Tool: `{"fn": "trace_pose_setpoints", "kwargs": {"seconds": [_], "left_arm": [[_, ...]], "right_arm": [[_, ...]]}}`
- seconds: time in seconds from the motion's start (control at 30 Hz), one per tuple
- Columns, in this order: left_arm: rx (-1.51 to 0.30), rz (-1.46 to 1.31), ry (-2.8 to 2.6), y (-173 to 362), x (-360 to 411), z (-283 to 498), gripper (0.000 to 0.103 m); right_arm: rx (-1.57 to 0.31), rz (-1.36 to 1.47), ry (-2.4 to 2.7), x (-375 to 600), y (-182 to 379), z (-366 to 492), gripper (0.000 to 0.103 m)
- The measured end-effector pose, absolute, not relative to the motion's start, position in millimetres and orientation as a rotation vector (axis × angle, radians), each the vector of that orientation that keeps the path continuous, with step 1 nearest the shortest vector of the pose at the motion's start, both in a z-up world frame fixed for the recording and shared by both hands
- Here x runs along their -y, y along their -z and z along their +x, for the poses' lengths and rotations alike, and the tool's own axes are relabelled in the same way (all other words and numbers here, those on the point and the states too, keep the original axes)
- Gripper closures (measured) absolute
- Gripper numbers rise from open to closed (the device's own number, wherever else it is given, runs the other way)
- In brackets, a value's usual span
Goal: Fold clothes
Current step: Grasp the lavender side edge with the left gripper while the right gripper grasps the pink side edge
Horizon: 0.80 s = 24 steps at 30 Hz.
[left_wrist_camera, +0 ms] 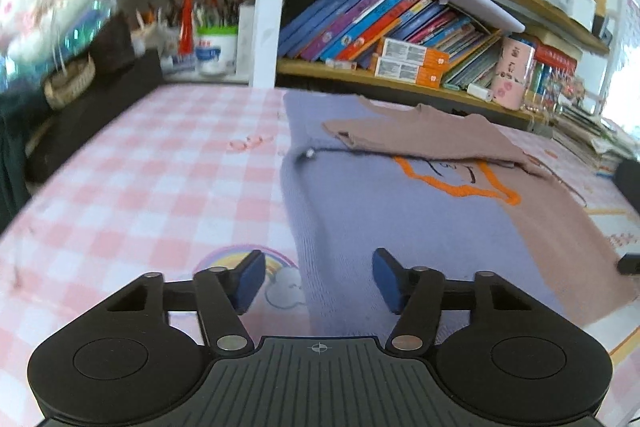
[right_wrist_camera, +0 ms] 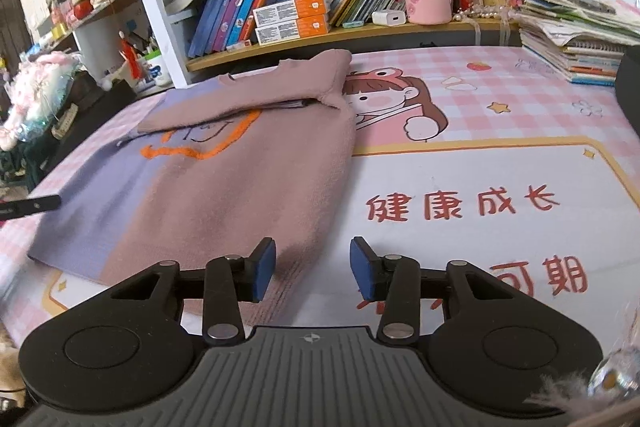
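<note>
Left wrist view: left tool (left_wrist_camera: 318, 277) low over near hem of sweater (left_wrist_camera: 400, 219), pads apart w/ nothing between them, no contact w/ fabric that I can see. Left pad (left_wrist_camera: 250, 279) sits over bare tablecloth, right pad over the lilac knit, so the garment's left edge runs roughly btwn the pads and away toward the shelves.

Right wrist view: right tool (right_wrist_camera: 313, 275) also apart, empty, at the near right corner of the hem; sweater lies ahead and to the left of it. Left tool's tip (right_wrist_camera: 30, 207) just pokes in at far left edge of this view.

Sweater lies flat on table w/ pink gingham cloth (left_wrist_camera: 140, 167), long axis running away from both tools toward the bookshelf (right_wrist_camera: 340, 31). Each tool covers its own hem corner; neither is clearly nearer.

Looks: knit, two-tone, lilac left half, dusty pink right half, orange outline motif w/ thin black lines mid-chest. A pink sleeve is folded across the upper body, partly hiding the motif. Judgement: sleeves look tucked in, next prob pinch both hem corners and bring bottom up toward neckline. Left view is blurry.
</note>
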<state>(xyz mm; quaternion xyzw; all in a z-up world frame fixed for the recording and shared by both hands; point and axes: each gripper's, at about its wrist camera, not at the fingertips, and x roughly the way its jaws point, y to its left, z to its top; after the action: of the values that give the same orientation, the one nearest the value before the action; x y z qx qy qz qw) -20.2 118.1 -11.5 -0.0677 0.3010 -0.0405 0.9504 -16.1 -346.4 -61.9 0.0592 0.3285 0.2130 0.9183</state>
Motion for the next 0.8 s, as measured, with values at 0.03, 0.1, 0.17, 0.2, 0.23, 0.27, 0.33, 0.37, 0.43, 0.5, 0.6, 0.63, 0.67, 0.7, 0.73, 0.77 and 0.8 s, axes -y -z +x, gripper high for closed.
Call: {"fn": "trace_pose_setpoints", "kwargs": {"seconds": [0.03, 0.1, 0.17, 0.2, 0.23, 0.27, 0.33, 0.37, 0.43, 0.5, 0.6, 0.63, 0.67, 0.7, 0.73, 0.77, 0.8], "left_arm": [[-0.621, -0.156, 0.085, 14, -119, -19, 0.052], [-0.627, -0.19, 0.089, 17, -121, -18, 0.058], [-0.624, -0.213, 0.094, 18, -122, -19, 0.065], [-0.625, -0.227, 0.101, 18, -123, -18, 0.07], [-0.626, -0.24, 0.108, 19, -123, -18, 0.077], [-0.628, -0.247, 0.111, 19, -124, -18, 0.081], [-0.622, -0.249, 0.112, 17, -123, -18, 0.09], [-0.612, -0.255, 0.116, 16, -123, -19, 0.09], [-0.592, -0.267, 0.141, 11, -121, -21, 0.09], [-0.577, -0.273, 0.167, 6, -119, -22, 0.09], [-0.595, -0.275, 0.168, 6, -121, -21, 0.09], [-0.604, -0.282, 0.168, 7, -123, -21, 0.087], [-0.614, -0.292, 0.166, 8, -125, -21, 0.086], [-0.627, -0.307, 0.167, 8, -128, -21, 0.085], [-0.639, -0.324, 0.173, 10, -131, -21, 0.082], [-0.649, -0.336, 0.176, 11, -133, -22, 0.08], [-0.661, -0.348, 0.18, 13, -134, -21, 0.076]], "right_arm": [[-0.677, 0.128, -0.444, 346, 62, -16, 0.069], [-0.679, 0.135, -0.452, 346, 63, -16, 0.074], [-0.683, 0.147, -0.461, 346, 63, -16, 0.085], [-0.686, 0.155, -0.468, 346, 64, -16, 0.087], [-0.689, 0.164, -0.476, 346, 64, -16, 0.089], [-0.687, 0.168, -0.477, 346, 64, -16, 0.091], [-0.683, 0.179, -0.482, 346, 65, -15, 0.094], [-0.677, 0.188, -0.486, 347, 64, -15, 0.095], [-0.658, 0.226, -0.511, 348, 60, -15, 0.096], [-0.632, 0.281, -0.551, 350, 55, -15, 0.097], [-0.641, 0.283, -0.56, 348, 53, -13, 0.097], [-0.646, 0.278, -0.559, 347, 53, -13, 0.097], [-0.654, 0.275, -0.558, 347, 53, -13, 0.096], [-0.663, 0.282, -0.561, 348, 54, -12, 0.095], [-0.672, 0.29, -0.564, 350, 56, -12, 0.092], [-0.682, 0.298, -0.567, 352, 57, -12, 0.088], [-0.691, 0.309, -0.57, 354, 59, -11, 0.087]]}}
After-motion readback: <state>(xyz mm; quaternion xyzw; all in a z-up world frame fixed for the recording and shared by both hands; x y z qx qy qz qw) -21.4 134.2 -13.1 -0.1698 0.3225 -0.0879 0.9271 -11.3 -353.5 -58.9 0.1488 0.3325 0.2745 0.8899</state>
